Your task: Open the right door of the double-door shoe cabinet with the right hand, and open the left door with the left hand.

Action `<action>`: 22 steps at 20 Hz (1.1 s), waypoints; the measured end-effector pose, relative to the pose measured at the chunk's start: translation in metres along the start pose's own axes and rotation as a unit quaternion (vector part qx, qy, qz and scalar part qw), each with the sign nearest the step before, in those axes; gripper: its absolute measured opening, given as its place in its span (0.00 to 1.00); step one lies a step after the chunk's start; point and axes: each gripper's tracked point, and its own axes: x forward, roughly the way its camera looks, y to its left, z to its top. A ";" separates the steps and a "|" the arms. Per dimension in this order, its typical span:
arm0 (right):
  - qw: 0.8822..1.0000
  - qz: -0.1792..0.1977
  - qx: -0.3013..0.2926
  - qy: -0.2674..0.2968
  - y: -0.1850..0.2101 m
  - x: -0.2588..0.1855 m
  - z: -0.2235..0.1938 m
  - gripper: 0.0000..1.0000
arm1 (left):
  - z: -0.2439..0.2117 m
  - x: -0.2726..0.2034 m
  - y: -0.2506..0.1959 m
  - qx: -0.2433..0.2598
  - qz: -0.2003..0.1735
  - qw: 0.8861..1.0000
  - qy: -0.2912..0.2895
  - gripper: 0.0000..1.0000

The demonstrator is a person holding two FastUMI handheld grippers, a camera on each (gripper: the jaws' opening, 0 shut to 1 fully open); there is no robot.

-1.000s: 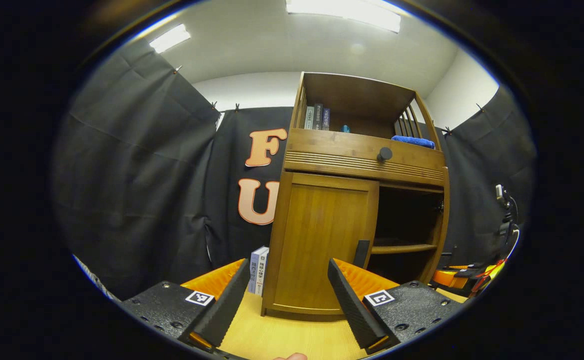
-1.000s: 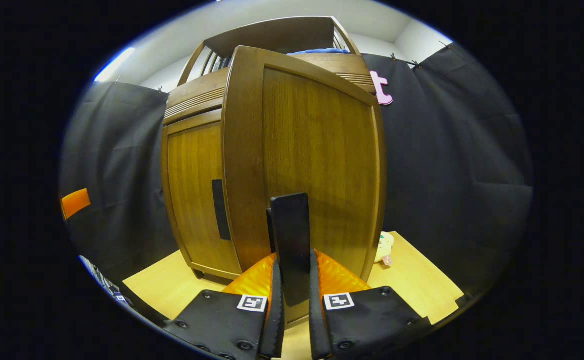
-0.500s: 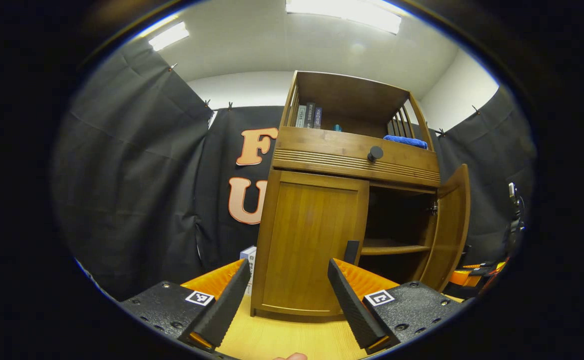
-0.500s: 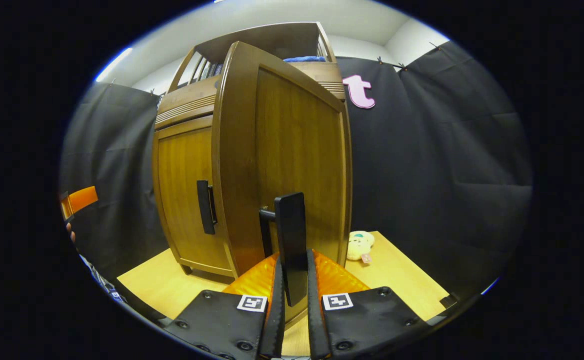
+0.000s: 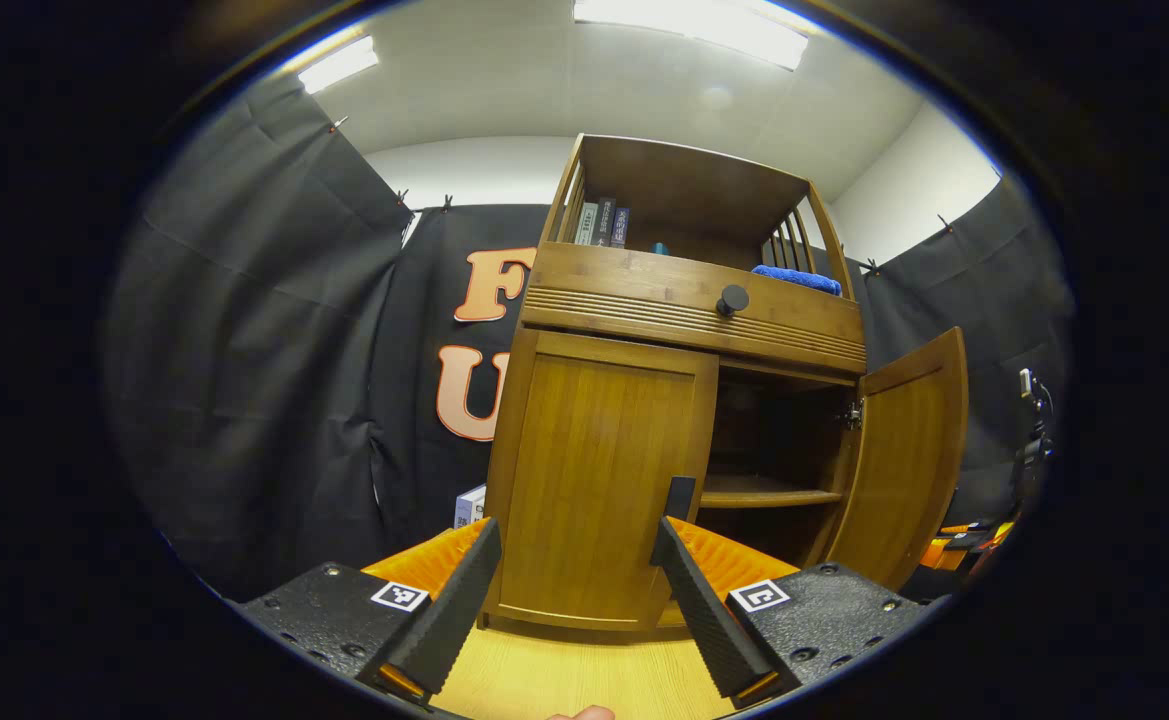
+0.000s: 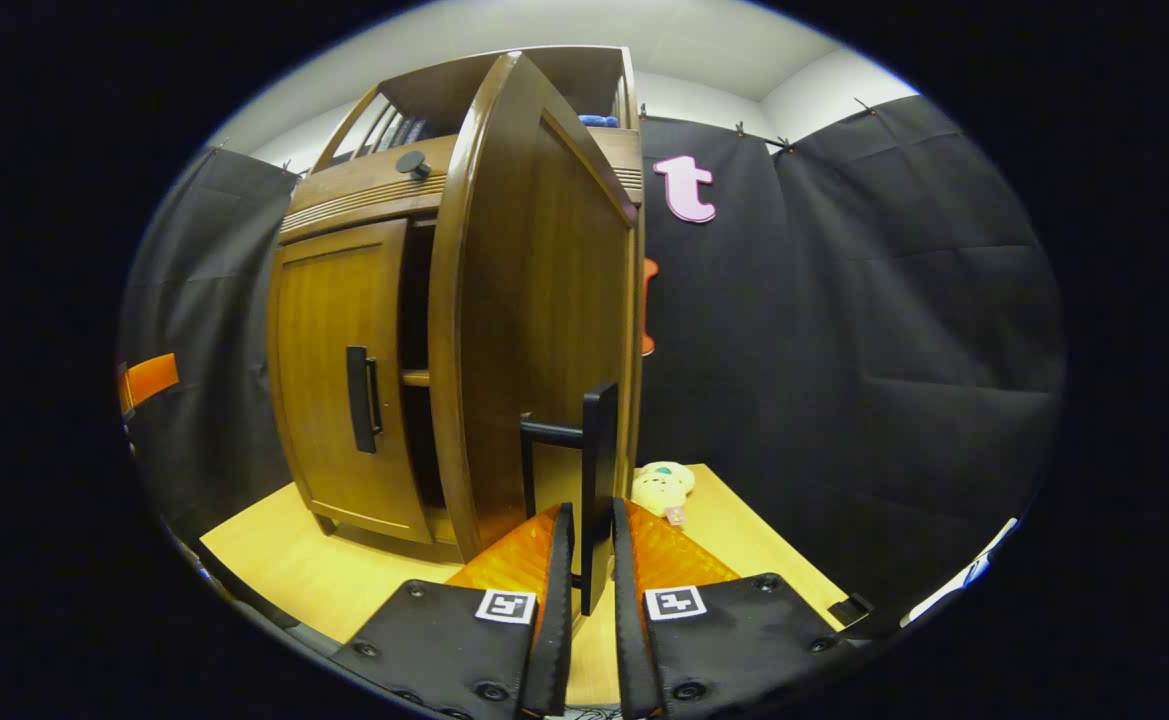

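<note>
Swung farther out than a second before, the right door (image 5: 902,455) stood well clear of the shoe cabinet (image 5: 689,300), baring a dark interior and a shelf (image 5: 766,496) in the left gripper view. Going left to right in that view, a boxed item (image 5: 468,505) stood on the desk (image 5: 564,680) beside the cabinet's left side, then came the left door (image 5: 599,490), shut flat against the frame, with its dark handle (image 5: 679,497) at its right edge. The left gripper (image 5: 574,590) hung in front of that door with its jaws spread wide and nothing between them, the right finger close below the handle. In the right gripper view, the left door's handle (image 6: 359,398) lay left, the opened door (image 6: 534,330) stood edge-on at centre, and the right gripper (image 6: 584,600) had its jaws clenched on that door's black handle (image 6: 596,480). A small plush toy (image 6: 662,485) lay on the desk just right of the door.
</note>
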 end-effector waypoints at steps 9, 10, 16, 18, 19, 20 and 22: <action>0.999 0.012 0.035 -0.008 -0.045 -0.004 -0.007 0.21 | -0.011 0.006 0.004 -0.004 0.005 1.000 0.011 0.94; 0.999 0.018 0.032 -0.009 -0.051 -0.004 -0.007 0.21 | -0.011 0.006 0.005 -0.004 0.007 1.000 0.011 0.95; 0.997 0.064 0.033 0.009 -0.075 0.003 -0.009 0.21 | -0.013 0.008 0.007 -0.005 0.014 1.000 0.016 0.95; 0.996 0.080 0.032 0.014 -0.084 0.005 -0.010 0.20 | -0.012 0.008 0.008 -0.004 0.015 1.000 0.015 0.95; 0.996 0.087 0.035 0.015 -0.087 0.006 -0.009 0.21 | -0.012 0.009 0.008 -0.004 0.016 1.000 0.015 0.95; 0.995 0.094 0.036 0.015 -0.089 0.007 -0.008 0.21 | -0.011 0.009 0.008 -0.005 0.016 1.000 0.013 0.92; 0.994 0.106 0.034 0.015 -0.095 0.009 -0.010 0.21 | -0.011 0.009 0.007 -0.009 0.017 1.000 0.011 0.95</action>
